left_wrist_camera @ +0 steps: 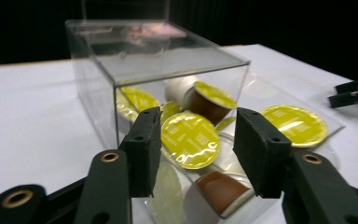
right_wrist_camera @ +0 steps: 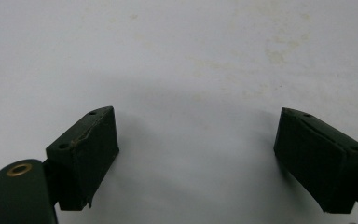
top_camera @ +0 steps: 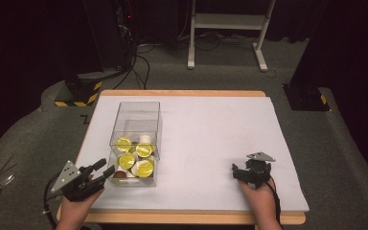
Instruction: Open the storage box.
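White tabletop (top_camera: 211, 129) under dark surroundings, and both tools are parked low near the person's edge. Left gripper (top_camera: 101, 172) sits at the near-left corner, jaws spread with nothing between them, aimed straight at the clear plastic box (top_camera: 136, 125) just ahead. From the left gripper view the pads (left_wrist_camera: 145, 148) frame a yellow-lidded coffee capsule (left_wrist_camera: 190, 138) lying on its side at the box's open near end, with a brown capsule (left_wrist_camera: 221, 191) below it and more yellow lids (left_wrist_camera: 294, 124) beside. Over on the other side, the right gripper (top_camera: 243, 171) hovers above bare table, well apart from the box, jaws spread wide and holding nothing (right_wrist_camera: 200, 158).

Looks like a capsule pick is coming. To do it cleanly, I'd say ease the left tool forward level, keep the pads clear of the box wall, and close across the capsule's body rather than its foil face, which would likely slip. The right tool could steady the box if it slides.
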Demonstrator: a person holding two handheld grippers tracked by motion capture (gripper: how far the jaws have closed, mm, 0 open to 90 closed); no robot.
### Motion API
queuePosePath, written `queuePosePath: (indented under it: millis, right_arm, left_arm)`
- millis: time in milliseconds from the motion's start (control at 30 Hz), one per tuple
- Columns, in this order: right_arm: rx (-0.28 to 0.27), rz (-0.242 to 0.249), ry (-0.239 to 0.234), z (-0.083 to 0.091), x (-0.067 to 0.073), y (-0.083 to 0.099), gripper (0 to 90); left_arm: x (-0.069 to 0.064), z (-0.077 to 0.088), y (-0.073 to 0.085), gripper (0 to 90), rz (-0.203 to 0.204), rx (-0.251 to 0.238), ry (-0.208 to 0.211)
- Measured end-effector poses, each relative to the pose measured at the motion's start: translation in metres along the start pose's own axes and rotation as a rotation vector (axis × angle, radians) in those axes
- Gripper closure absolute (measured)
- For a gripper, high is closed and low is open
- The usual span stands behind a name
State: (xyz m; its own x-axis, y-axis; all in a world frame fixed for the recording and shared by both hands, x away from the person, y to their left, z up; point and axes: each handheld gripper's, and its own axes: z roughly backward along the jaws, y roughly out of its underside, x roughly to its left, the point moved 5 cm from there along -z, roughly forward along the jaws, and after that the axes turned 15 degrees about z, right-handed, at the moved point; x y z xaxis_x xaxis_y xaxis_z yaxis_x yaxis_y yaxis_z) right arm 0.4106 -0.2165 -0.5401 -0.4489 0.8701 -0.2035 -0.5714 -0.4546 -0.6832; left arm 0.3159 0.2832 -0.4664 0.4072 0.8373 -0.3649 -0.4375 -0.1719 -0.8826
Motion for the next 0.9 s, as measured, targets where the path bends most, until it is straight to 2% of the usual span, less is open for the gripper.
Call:
queuePosePath:
  millis: [167,200,400,433,700,767,833,900]
  right_arm:
    - [0.000,0.000,0.000,0.000,0.000,0.000,13.6]
    - [0.000,0.000,0.000,0.000,0.000,0.000,13.5]
    - [0.000,0.001,-0.001,0.000,0.000,0.000,13.5]
    - [0.000,0.001,0.001,0.000,0.000,0.000,13.6]
    - [-0.001,0.004,0.002,0.000,0.000,0.000,13.6]
    - [-0.001,0.003,0.002,0.000,0.000,0.000,13.7]
    - [-0.001,0.004,0.002,0.000,0.000,0.000,13.7]
    - [-0.001,0.004,0.002,0.000,0.000,0.000,13.6]
  left_arm:
    - [0.003,-0.007,0.005,54.1,0.033,0.047,-0.014]
    - [0.006,-0.009,0.007,55.4,0.056,0.061,-0.025]
    - [0.010,-0.009,0.011,58.1,0.090,0.082,-0.020]
    - [0.011,-0.008,0.011,61.3,0.090,0.087,-0.010]
    - [0.009,-0.001,0.010,64.8,0.058,0.097,0.005]
    - [0.008,0.001,0.010,65.0,0.050,0.096,0.000]
    - [0.006,0.000,0.008,64.0,0.018,0.103,-0.039]
    - [0.006,-0.002,0.008,63.2,0.011,0.108,-0.051]
